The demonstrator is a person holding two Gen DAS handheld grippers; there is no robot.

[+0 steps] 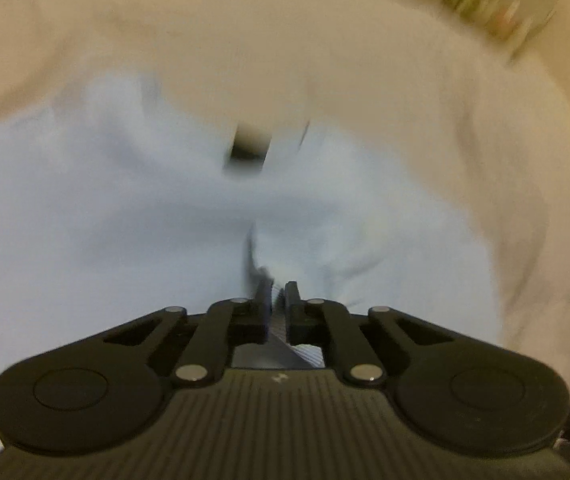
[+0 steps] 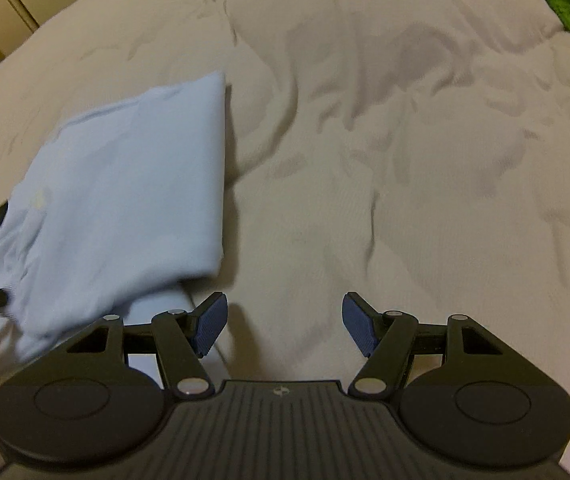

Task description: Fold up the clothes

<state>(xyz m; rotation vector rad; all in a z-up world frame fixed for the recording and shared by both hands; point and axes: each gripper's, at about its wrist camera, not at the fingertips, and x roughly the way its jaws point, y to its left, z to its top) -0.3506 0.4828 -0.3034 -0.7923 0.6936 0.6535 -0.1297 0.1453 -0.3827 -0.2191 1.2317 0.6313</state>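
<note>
left gripper (image 1: 279, 294) clamped on light-blue garment (image 1: 125, 220) fold at its tips | right gripper (image 2: 285, 324) gaped empty, garment at its left on bedsheet (image 2: 405, 160) | risk: one-sided pull could skew fold

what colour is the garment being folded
Light blue garment, plain; clearest in the right wrist view.

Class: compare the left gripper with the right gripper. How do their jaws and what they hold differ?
The left gripper is shut, pinching the light blue garment; the right gripper stands open, holding nothing. The left sits over the garment, the right over the bare beige sheet. Both share the same black build.
</note>
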